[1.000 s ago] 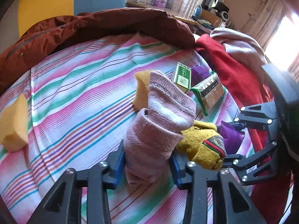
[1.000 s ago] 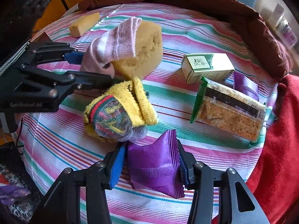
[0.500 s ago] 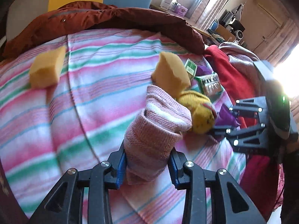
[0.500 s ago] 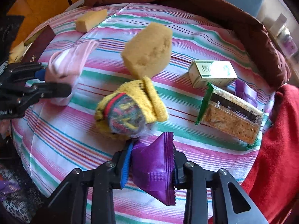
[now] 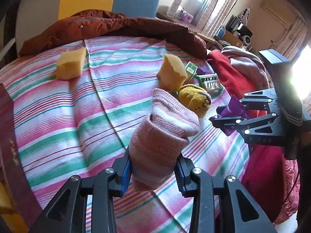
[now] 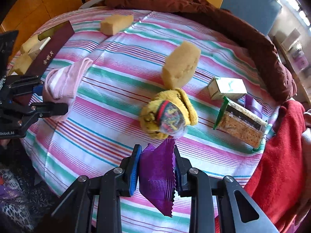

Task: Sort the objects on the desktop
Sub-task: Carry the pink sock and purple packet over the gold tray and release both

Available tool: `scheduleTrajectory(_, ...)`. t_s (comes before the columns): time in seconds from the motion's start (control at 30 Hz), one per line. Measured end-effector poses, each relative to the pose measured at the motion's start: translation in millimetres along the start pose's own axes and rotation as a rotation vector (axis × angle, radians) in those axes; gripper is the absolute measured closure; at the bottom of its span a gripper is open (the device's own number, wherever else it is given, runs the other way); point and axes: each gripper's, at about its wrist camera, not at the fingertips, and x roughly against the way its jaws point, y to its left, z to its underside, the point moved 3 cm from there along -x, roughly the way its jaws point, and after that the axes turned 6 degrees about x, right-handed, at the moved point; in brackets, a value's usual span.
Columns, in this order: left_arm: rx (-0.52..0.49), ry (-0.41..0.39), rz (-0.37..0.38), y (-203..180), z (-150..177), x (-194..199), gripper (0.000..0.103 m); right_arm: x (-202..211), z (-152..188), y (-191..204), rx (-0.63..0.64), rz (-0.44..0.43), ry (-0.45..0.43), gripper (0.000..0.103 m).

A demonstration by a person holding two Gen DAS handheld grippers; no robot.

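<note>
While both claws stand above the striped cloth (image 6: 101, 128), each has one item clamped. The left claw (image 5: 153, 171) is partly closed, its blue pads pressed against the two sides of a rolled pink sock (image 5: 163, 136), which stands up out of the jaws and clear of the cloth. The right claw (image 6: 156, 168) has its jaws drawn in tight on a purple sachet (image 6: 157, 176); the sachet bulges between the pads and its serrated edge hangs below them, off the cloth.

Positions as read in the right wrist view, taking the centre of the cloth as the dial centre:
- Yellow sock bundle (image 6: 169, 114) with a patterned toe: near centre, just beyond the tips of the right claw, resting on the cloth.
- Large yellow sponge (image 6: 180, 64): at 12 o'clock from the bundle, touching or just beside it.
- Small yellow sponge (image 6: 115, 24): at 11 o'clock, well apart, near the far edge.
- Green-and-white carton (image 6: 227, 88): at 2 o'clock.
- Clear cracker pack (image 6: 241, 125): at 3 o'clock, just beside the carton.
- Second purple sachet (image 6: 252, 104): partly hidden behind the cracker pack.
- Maroon booklet (image 6: 50, 52): at 10 o'clock, on the cloth edge.

A brown jacket (image 6: 194, 5) lies along the far edge; a red blanket (image 6: 281, 155) lies at 4 o'clock.
</note>
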Motion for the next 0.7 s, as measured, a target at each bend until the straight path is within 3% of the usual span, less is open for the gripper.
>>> scheduleTrajectory(0.3,0.050,-0.106,-0.005,17,2,50,0.065,2,-40,37,0.028,-0.001,-0.100,0.073)
scheduleTrajectory(0.7,0.103,-0.280,-0.160,58,12,125,0.065,8,-88,108,0.013,-0.141,-0.255,0.073)
